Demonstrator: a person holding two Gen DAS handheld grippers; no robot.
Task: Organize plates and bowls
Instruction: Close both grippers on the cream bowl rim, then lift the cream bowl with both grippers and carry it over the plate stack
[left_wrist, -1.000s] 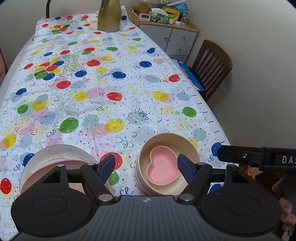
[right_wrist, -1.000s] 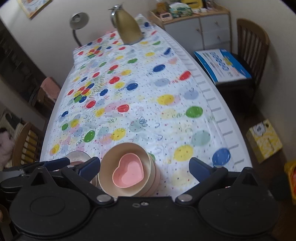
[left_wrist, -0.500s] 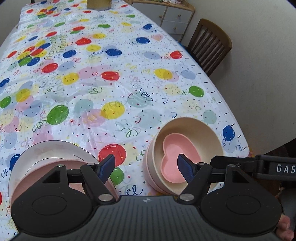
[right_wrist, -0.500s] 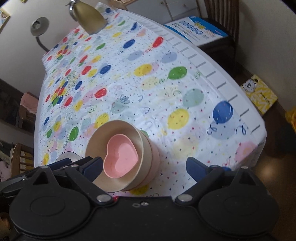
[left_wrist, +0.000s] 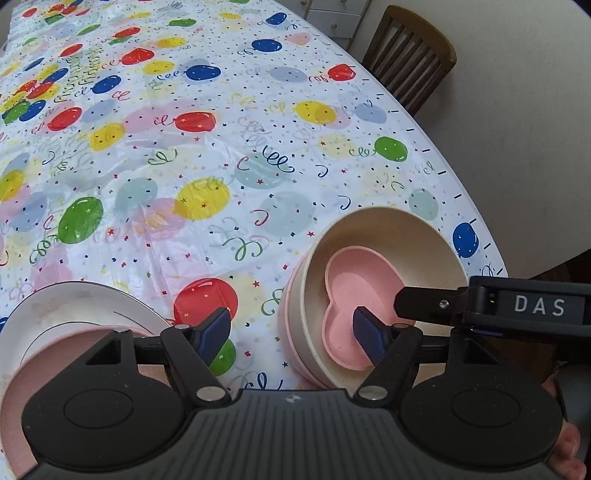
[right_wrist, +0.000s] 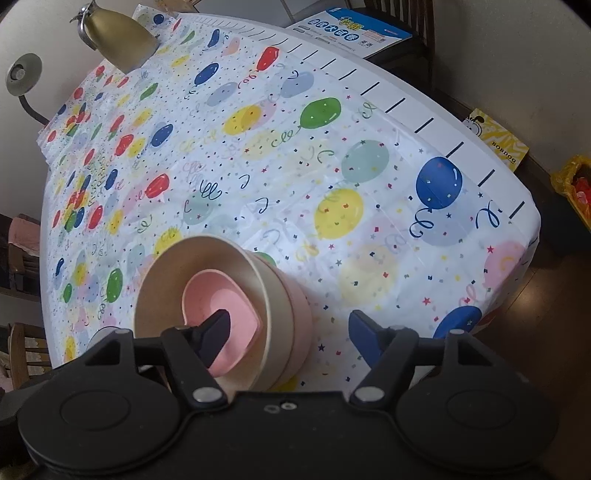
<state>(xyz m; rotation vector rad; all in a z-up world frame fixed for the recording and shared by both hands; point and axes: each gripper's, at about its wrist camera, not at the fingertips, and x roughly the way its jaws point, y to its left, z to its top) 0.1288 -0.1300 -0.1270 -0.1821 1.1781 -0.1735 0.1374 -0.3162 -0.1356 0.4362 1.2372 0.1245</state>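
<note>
A pink heart-shaped dish (left_wrist: 351, 295) (right_wrist: 221, 295) lies inside a beige bowl (left_wrist: 388, 221) (right_wrist: 207, 258), which tops a short stack of beige and pink bowls near the table's front right corner. My left gripper (left_wrist: 291, 332) is open and straddles the stack's left wall, its right finger over the heart dish. My right gripper (right_wrist: 290, 326) straddles the right wall with its jaws closing, left finger inside the bowl and right pad still clear of the stack. Its black finger (left_wrist: 424, 301) shows in the left wrist view. A white plate (left_wrist: 74, 299) and a pink plate (left_wrist: 55, 354) lie to the left.
The balloon-print tablecloth (left_wrist: 221, 166) covers the long table. A gold jug (right_wrist: 122, 37) stands at the far end beside a lamp (right_wrist: 22, 74). A wooden chair (left_wrist: 410, 62) stands to the right, holding a blue booklet (right_wrist: 354, 33). A yellow box (right_wrist: 495, 136) is on the floor.
Both grippers have sunk toward the bowl stack. The right jaws have narrowed and the wrist has rolled. One finger of each gripper now reaches inside the top bowl.
</note>
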